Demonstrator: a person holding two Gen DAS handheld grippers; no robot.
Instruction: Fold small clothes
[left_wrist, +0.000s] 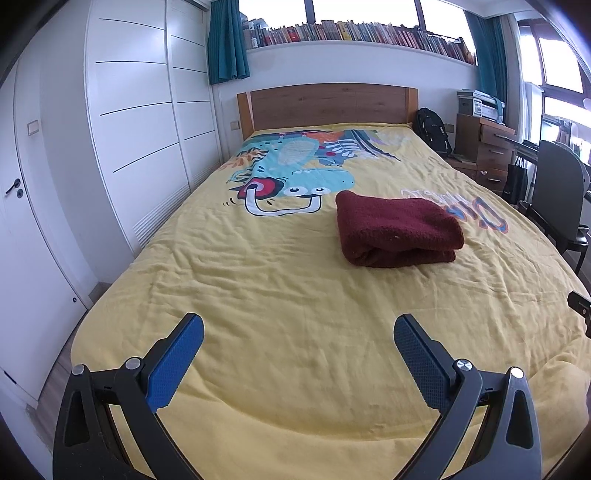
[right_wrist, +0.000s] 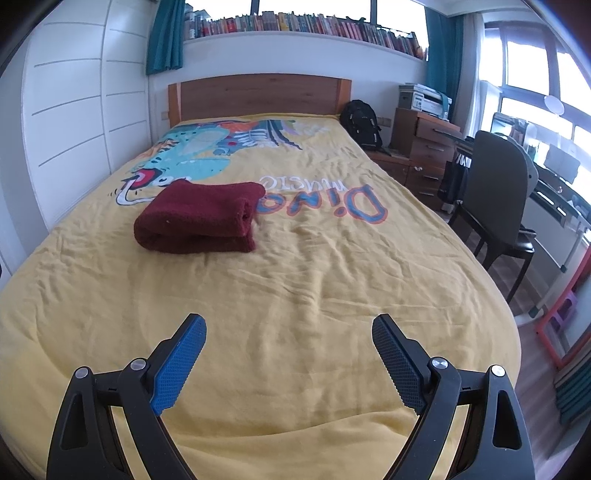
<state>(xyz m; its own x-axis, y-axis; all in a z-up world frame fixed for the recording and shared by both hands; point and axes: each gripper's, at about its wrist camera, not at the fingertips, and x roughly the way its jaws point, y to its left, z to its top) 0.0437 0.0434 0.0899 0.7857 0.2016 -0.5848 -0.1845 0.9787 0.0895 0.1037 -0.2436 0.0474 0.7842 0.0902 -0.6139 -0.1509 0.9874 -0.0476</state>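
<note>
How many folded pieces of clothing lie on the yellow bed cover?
1. A dark red fleecy folded garment lies mid-bed on the yellow bed cover, partly over its dinosaur print. None else is visible.

"Dino music" on yellow bedspread

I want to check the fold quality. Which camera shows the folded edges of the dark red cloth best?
The right wrist view: the dark red cloth shows its rolled end and stacked layers. The left wrist view shows the cloth farther off, front fold only.
</note>
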